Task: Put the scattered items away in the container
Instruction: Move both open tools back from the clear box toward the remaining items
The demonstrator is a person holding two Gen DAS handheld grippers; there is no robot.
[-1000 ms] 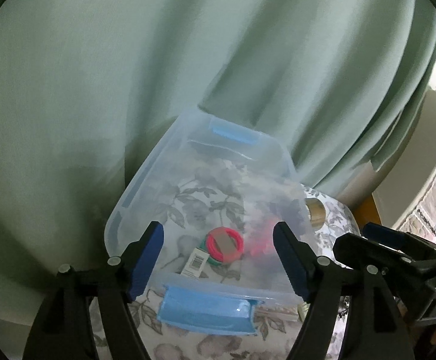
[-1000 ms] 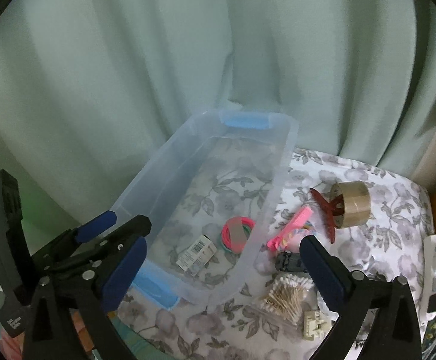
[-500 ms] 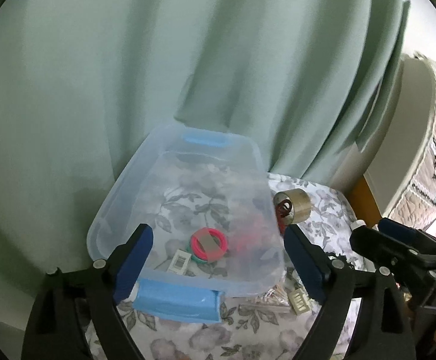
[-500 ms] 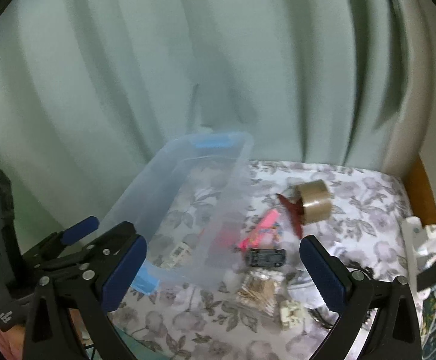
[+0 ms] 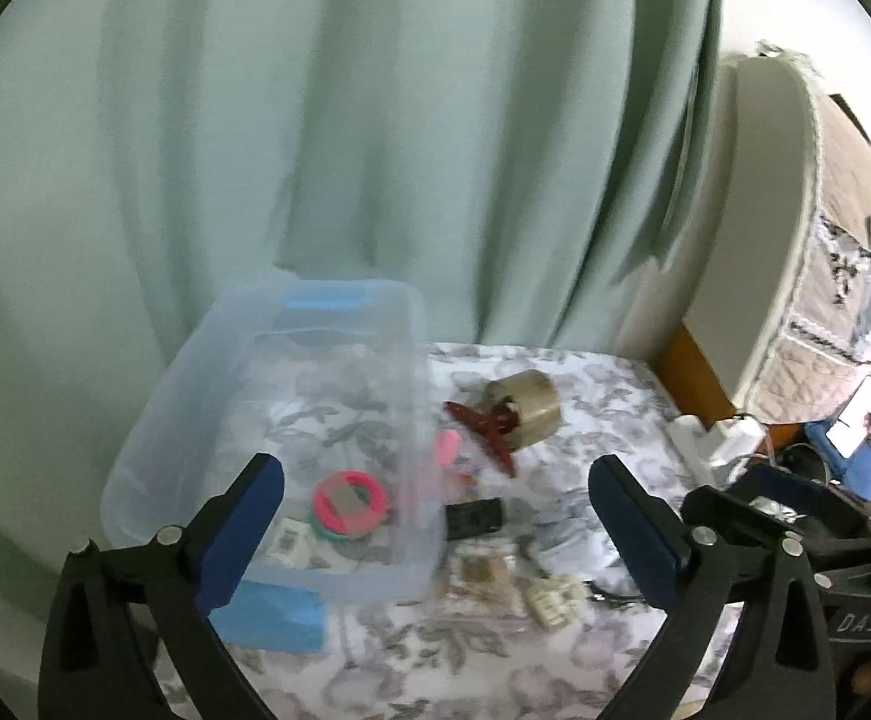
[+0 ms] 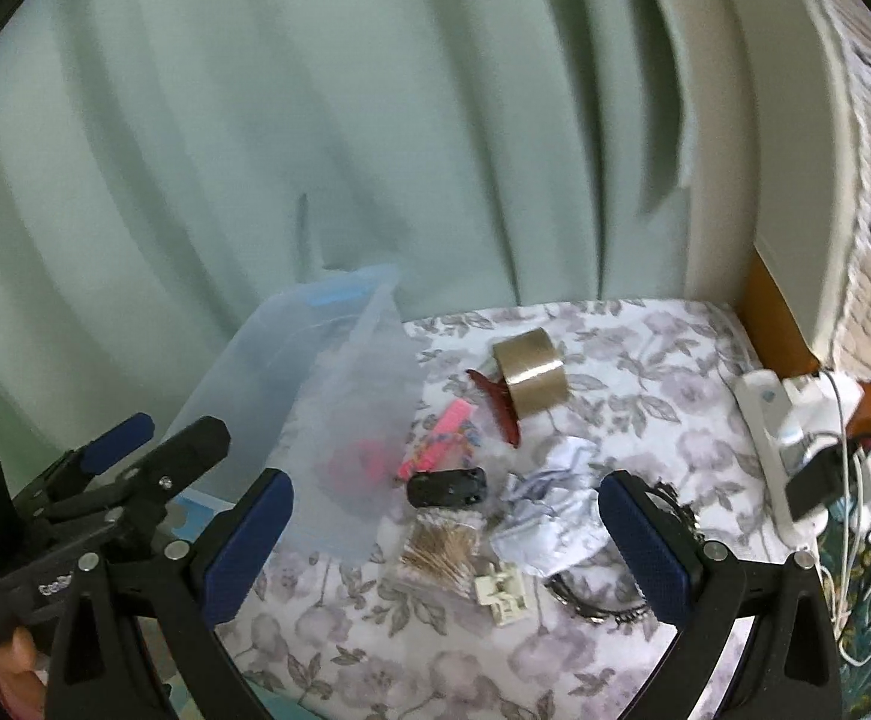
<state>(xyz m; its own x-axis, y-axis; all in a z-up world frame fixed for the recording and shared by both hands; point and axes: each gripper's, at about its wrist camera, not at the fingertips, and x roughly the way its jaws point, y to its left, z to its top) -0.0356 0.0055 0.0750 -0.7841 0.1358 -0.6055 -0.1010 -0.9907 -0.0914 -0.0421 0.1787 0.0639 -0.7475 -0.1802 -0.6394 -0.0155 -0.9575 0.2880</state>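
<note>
A clear plastic bin [image 5: 417, 420] [image 6: 345, 372] with blue handles stands at the left of the floral cloth; pink hair rings [image 5: 348, 501] and a small label card lie inside. Scattered to its right are a brown tape roll [image 5: 528, 408] [image 6: 531, 372], a dark red hair clip [image 5: 489, 429] [image 6: 498, 405], a pink item [image 6: 435, 441], a black object [image 5: 474, 516] [image 6: 447, 486], a bag of cotton swabs [image 6: 441, 552], crumpled paper [image 6: 546, 507] and a white plug piece [image 6: 501, 591]. My left gripper [image 5: 435, 537] hangs above them, jaws opening, nothing between them. My right gripper [image 6: 444, 546] is open and empty.
A pale green curtain [image 5: 375, 120] hangs behind the table. A white power strip [image 6: 777, 438] with cables lies at the right edge beside a padded chair back [image 5: 765, 210]. A dark chain [image 6: 591, 600] lies near my right finger. The left gripper's body [image 6: 75, 516] shows at lower left.
Both grippers have swung right, away from the bin and over the scattered items. The left jaws have spread wider. The bin's contents have not moved.
</note>
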